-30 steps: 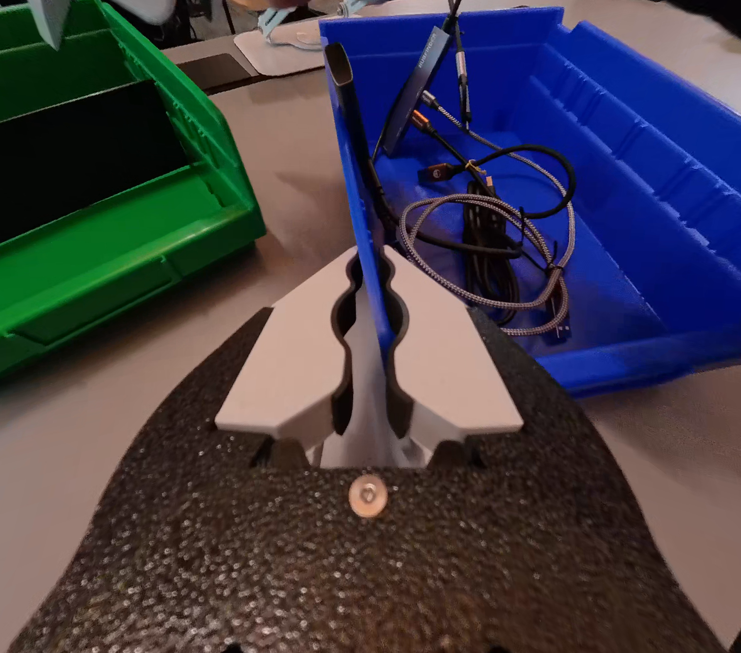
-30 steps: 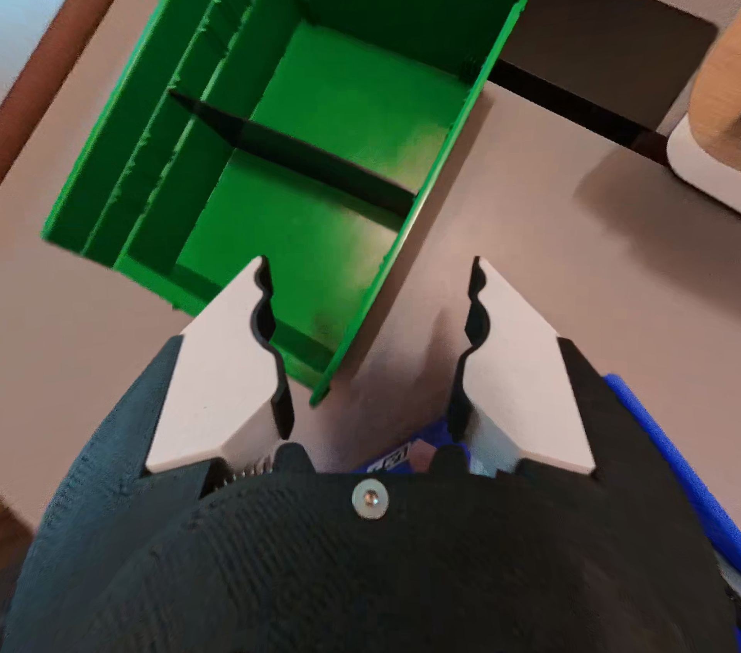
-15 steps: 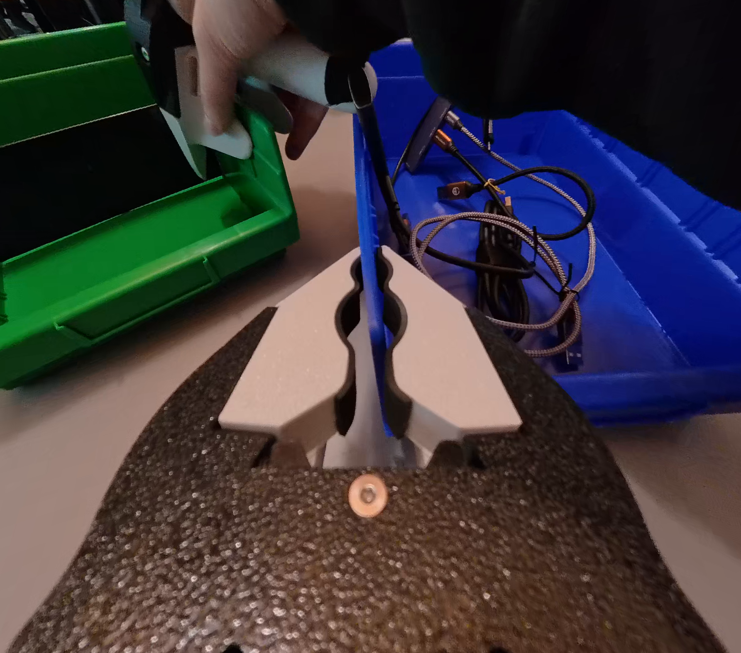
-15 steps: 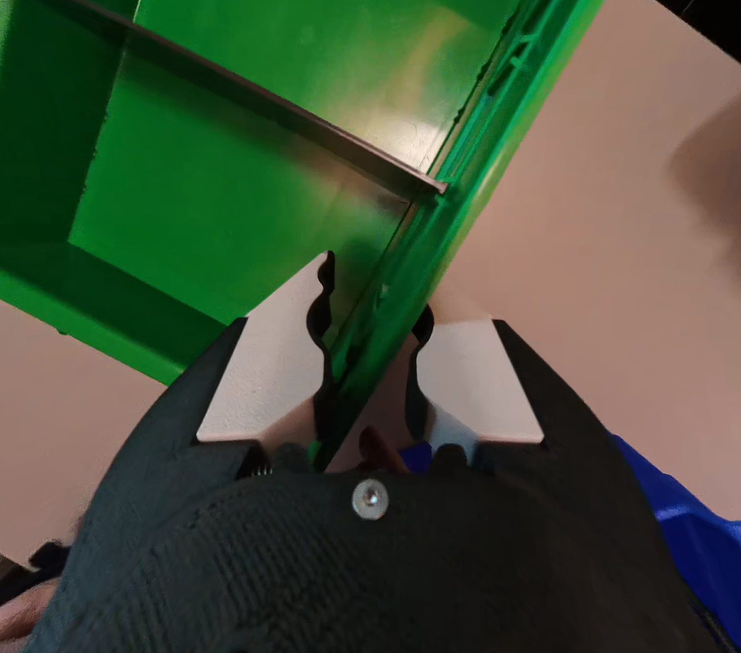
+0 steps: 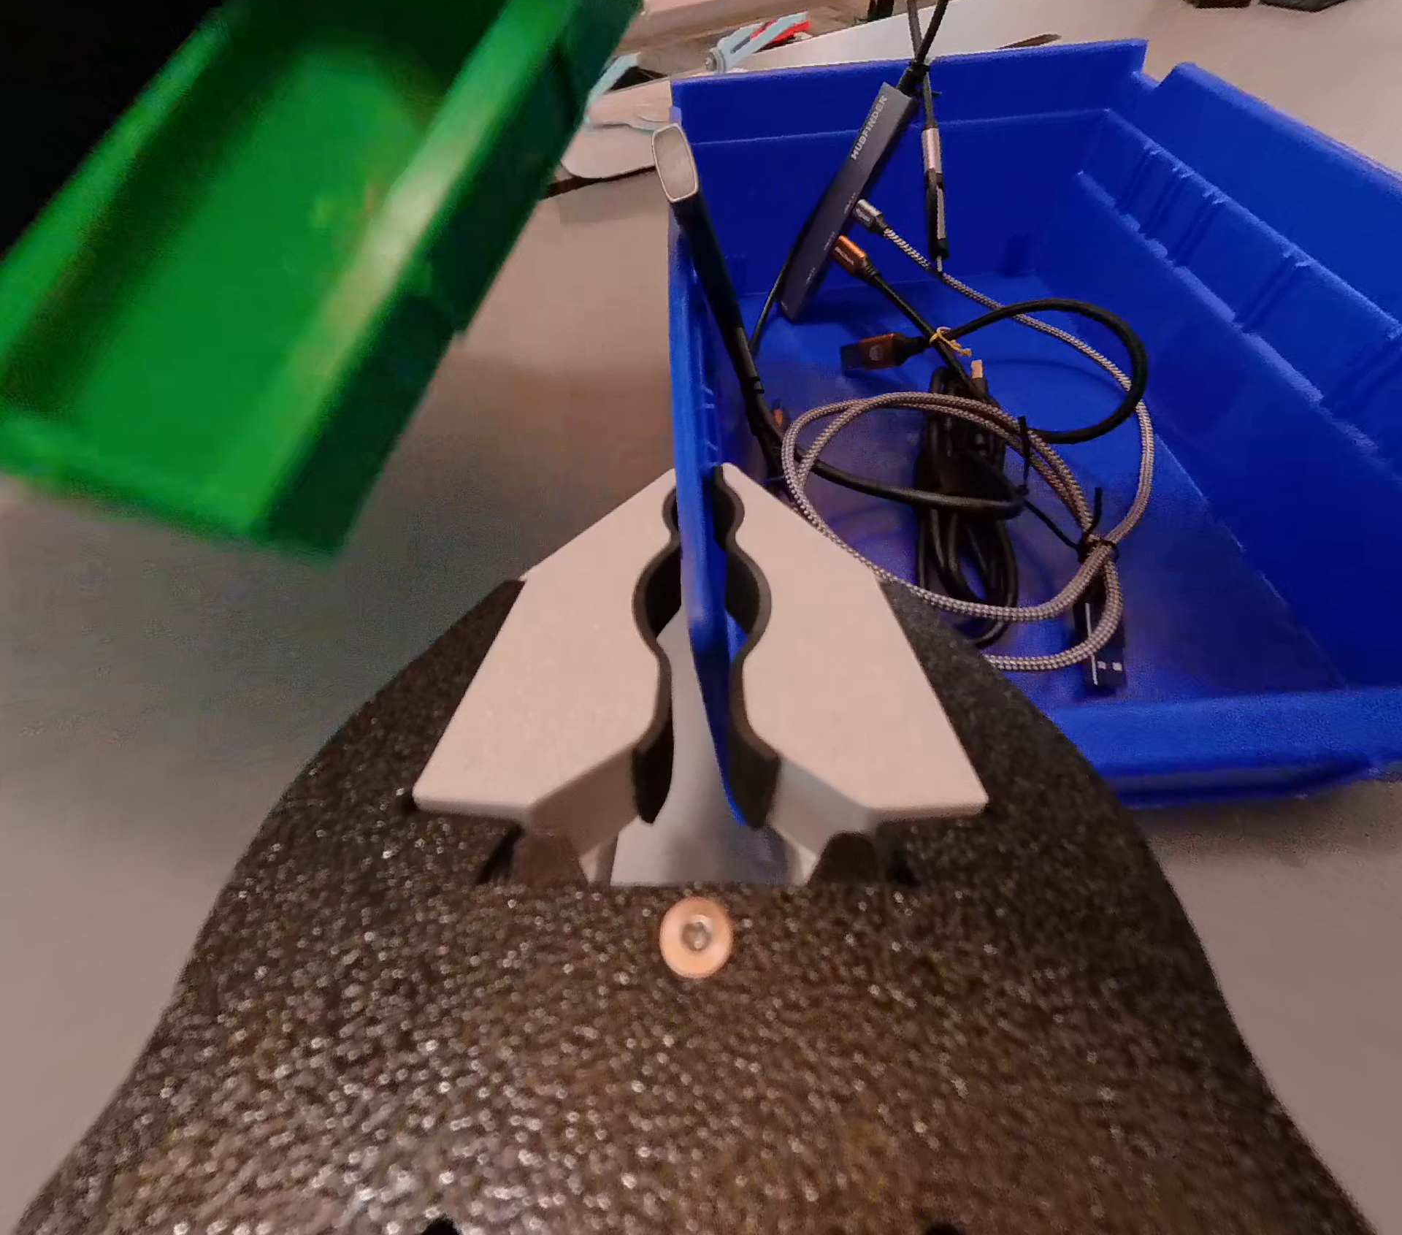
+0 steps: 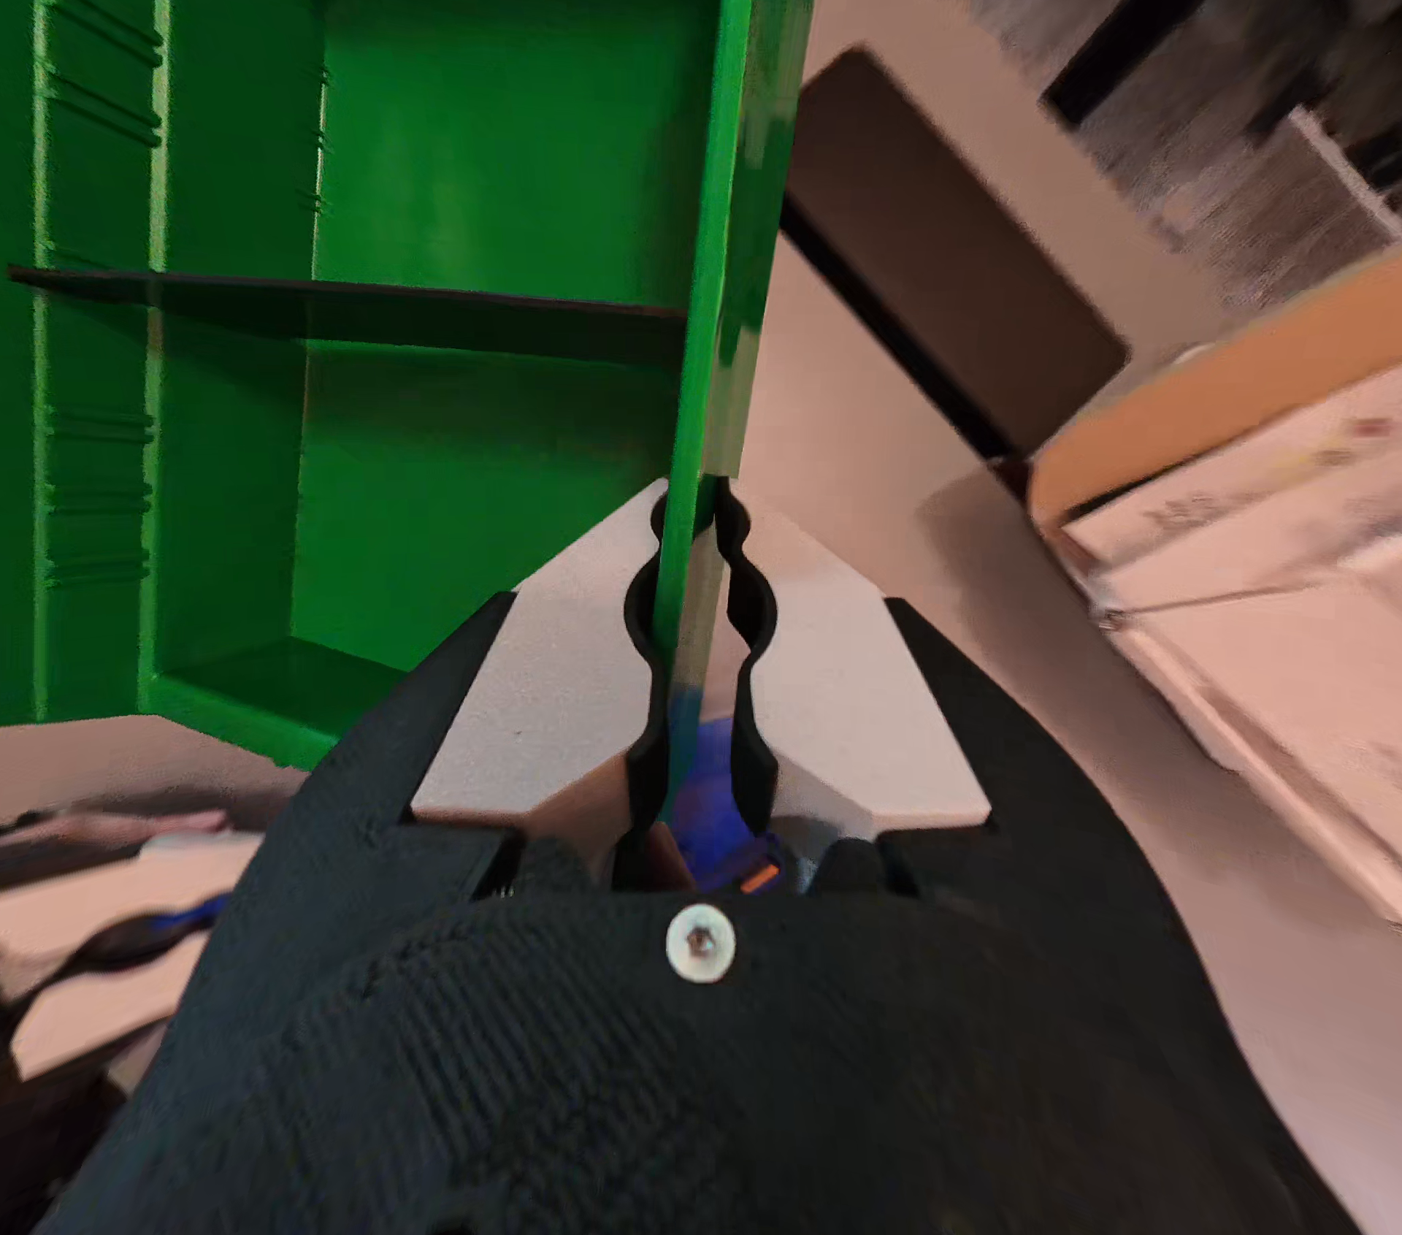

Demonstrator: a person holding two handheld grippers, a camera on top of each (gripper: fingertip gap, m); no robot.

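The left gripper [image 5: 702, 493] clamps the side wall of the blue bin [image 5: 1244, 318] on the table [image 5: 531, 318] (tangled cables [image 5: 986, 478] inside). The right gripper [image 6: 694, 493] pinches the wall of the green bin [image 6: 485, 136], which is tilted, with a dark divider [image 6: 341, 295] across it.

The right tool [image 6: 698, 500] has closed its fingers onto the side wall of the green bin [image 6: 485, 151], which now hangs tilted above the desk [image 5: 531, 364] instead of resting there.
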